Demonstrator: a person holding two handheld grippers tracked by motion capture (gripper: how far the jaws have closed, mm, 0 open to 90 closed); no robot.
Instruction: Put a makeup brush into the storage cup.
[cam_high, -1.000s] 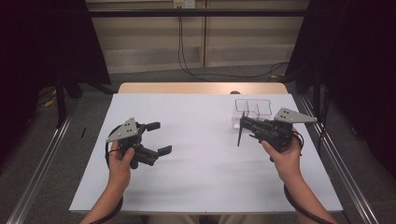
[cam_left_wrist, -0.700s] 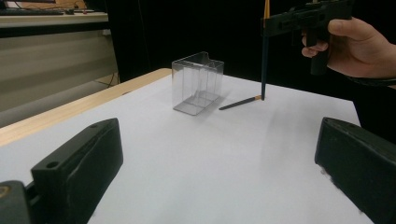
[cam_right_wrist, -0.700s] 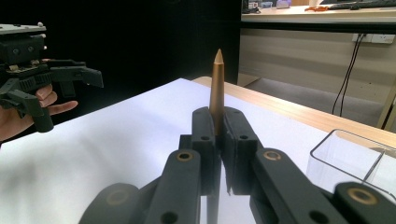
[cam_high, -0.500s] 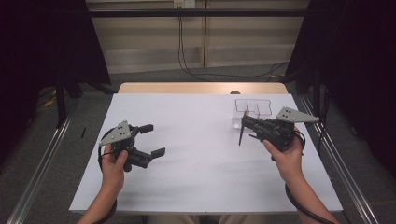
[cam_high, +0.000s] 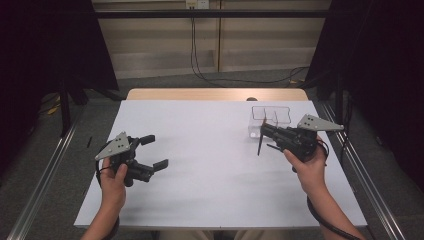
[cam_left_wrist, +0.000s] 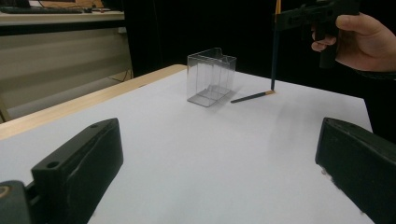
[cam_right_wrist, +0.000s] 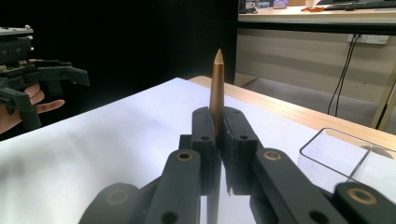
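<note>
My right gripper (cam_high: 264, 132) is at the right of the white table, shut on a slim dark pen (cam_high: 260, 141) that hangs upright from its jaws. In the right gripper view the pen's bronze pointed end (cam_right_wrist: 217, 79) rises between the closed jaws (cam_right_wrist: 217, 117). The left gripper view has the pen (cam_left_wrist: 274, 51) reaching down to the sheet, with a dark streak beside its lower end. Just beyond stands a clear plastic box (cam_high: 270, 119) (cam_left_wrist: 211, 77) (cam_right_wrist: 343, 154) with dividers. My left gripper (cam_high: 154, 151) (cam_left_wrist: 219, 168) is open and holds nothing, at the left of the table.
A white sheet (cam_high: 210, 165) covers the table, with a strip of wood (cam_high: 215, 94) at the far edge. Metal rails (cam_high: 45, 175) run along both sides. Cables (cam_high: 200, 60) lie on the floor beyond the table.
My left gripper has drifted left and a little nearer the person, still open. The right gripper and the pen have stayed in place.
</note>
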